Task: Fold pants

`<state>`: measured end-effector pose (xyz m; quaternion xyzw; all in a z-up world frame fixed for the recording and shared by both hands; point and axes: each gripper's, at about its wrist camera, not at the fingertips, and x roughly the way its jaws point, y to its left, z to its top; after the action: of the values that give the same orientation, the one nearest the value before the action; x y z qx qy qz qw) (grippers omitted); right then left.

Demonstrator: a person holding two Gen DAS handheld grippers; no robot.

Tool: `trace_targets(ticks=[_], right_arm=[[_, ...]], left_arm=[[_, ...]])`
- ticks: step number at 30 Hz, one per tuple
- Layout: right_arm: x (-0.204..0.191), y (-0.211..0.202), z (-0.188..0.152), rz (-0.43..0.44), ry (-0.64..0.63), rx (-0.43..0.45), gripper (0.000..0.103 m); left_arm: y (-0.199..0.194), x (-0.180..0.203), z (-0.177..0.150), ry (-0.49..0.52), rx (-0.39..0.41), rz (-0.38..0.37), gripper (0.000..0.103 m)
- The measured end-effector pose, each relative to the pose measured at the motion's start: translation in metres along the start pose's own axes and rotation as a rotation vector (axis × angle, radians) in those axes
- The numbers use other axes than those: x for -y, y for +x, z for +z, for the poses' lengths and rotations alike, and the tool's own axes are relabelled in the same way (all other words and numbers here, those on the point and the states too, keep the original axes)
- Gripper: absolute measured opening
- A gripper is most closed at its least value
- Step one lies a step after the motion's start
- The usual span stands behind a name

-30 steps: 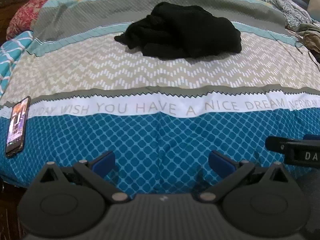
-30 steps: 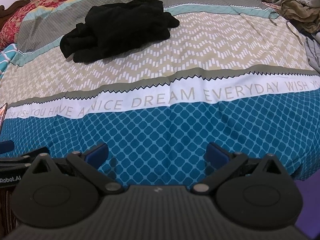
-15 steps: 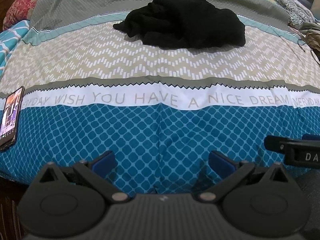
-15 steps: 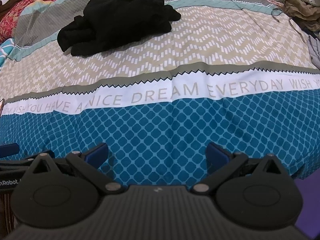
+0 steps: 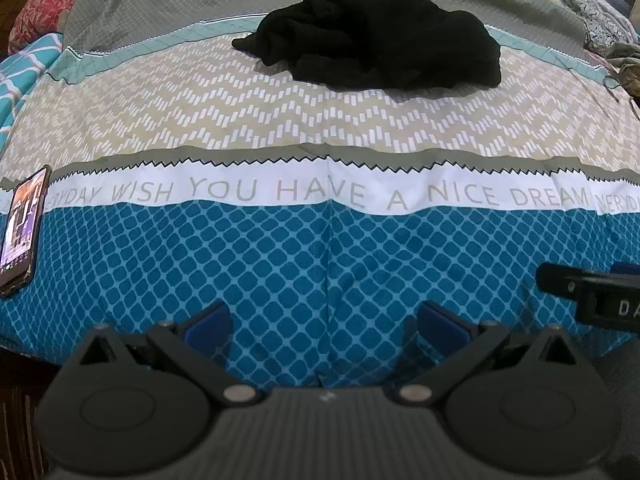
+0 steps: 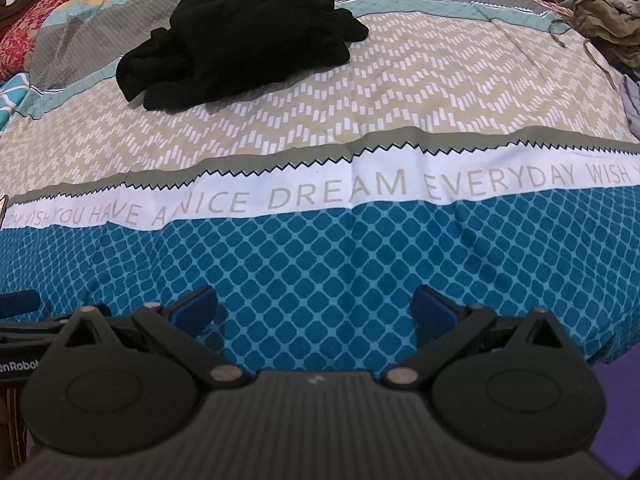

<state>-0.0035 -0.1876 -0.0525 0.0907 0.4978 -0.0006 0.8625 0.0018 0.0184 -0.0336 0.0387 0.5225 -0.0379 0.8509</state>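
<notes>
Bedspread (image 5: 320, 264) lying flat across bed, blue lattice band nearest. Left gripper (image 5: 324, 324) and right gripper (image 6: 314, 308) hovering over near edge, both spread wide, gripping nothing. Phone (image 5: 22, 228) sitting at left. Pants (image 5: 376, 36) lying bunched far up, on zigzag band: looking soft, light, limp; grabbing protruding edge seems best. Compared with a second ago, both grippers getting closer, pants looming larger.

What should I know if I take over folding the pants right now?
Left gripper: open, holding nothing, low over the blue part of the bedspread.
Right gripper: open, holding nothing, right beside it.
Pants: black, in a crumpled heap far across the bed, untouched.
Phone: near the left edge, keep clear.
Done: nothing.
Left: reach the pants, spread them flat, fold.
</notes>
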Motion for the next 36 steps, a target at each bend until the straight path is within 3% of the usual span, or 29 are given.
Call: trace_targets(ticks=[5, 10, 13, 15, 18, 20, 21, 25, 26, 27, 28, 29, 30, 33, 36], right_arm=[[0.009, -0.01, 0.005, -0.014, 0.021, 0.084, 0.103], [0.026, -0.048, 0.012, 0.0, 0.11, 0.394, 0.103], [0.044, -0.038, 0.019, 0.024, 0.2, 0.329, 0.103], [0.056, -0.026, 0.014, 0.055, 0.267, 0.282, 0.091], [0.058, -0.015, 0.008, 0.056, 0.283, 0.227, 0.065], [0.059, -0.01, 0.008, 0.094, 0.284, 0.196, 0.027], [0.06, -0.008, 0.007, 0.11, 0.285, 0.186, 0.023], [0.061, -0.014, 0.008, 0.139, 0.258, 0.222, 0.022], [0.061, -0.016, 0.008, 0.144, 0.247, 0.234, 0.022], [0.063, -0.016, 0.01, 0.149, 0.241, 0.243, 0.023], [0.065, -0.016, 0.011, 0.153, 0.238, 0.251, 0.024], [0.066, -0.016, 0.012, 0.154, 0.236, 0.255, 0.024], [0.068, -0.014, 0.013, 0.157, 0.235, 0.255, 0.024], [0.074, -0.008, 0.018, 0.165, 0.236, 0.249, 0.024], [0.081, -0.005, 0.032, 0.176, 0.223, 0.272, 0.024]], left_arm=[[-0.002, -0.004, 0.007, 0.001, 0.025, -0.006, 0.103], [-0.007, -0.021, 0.032, -0.018, 0.11, -0.008, 0.103], [-0.006, -0.026, 0.056, 0.002, 0.174, -0.002, 0.098], [-0.004, -0.026, 0.079, 0.019, 0.206, -0.015, 0.092], [0.007, -0.017, 0.117, 0.043, 0.233, -0.078, 0.084], [0.022, -0.006, 0.144, 0.059, 0.235, -0.143, 0.081], [0.031, 0.001, 0.155, 0.061, 0.224, -0.172, 0.082], [0.081, 0.023, 0.207, -0.026, 0.131, -0.262, 0.083], [0.09, 0.027, 0.215, -0.051, 0.122, -0.273, 0.081], [0.098, 0.031, 0.222, -0.074, 0.111, -0.278, 0.061], [0.105, 0.035, 0.227, -0.09, 0.096, -0.291, 0.026], [0.109, 0.037, 0.23, -0.103, 0.08, -0.305, 0.015], [0.109, 0.04, 0.23, -0.109, 0.086, -0.308, 0.012], [0.079, 0.049, 0.214, -0.006, 0.224, -0.362, 0.01], [0.033, 0.05, 0.186, 0.107, 0.359, -0.549, 0.01]])
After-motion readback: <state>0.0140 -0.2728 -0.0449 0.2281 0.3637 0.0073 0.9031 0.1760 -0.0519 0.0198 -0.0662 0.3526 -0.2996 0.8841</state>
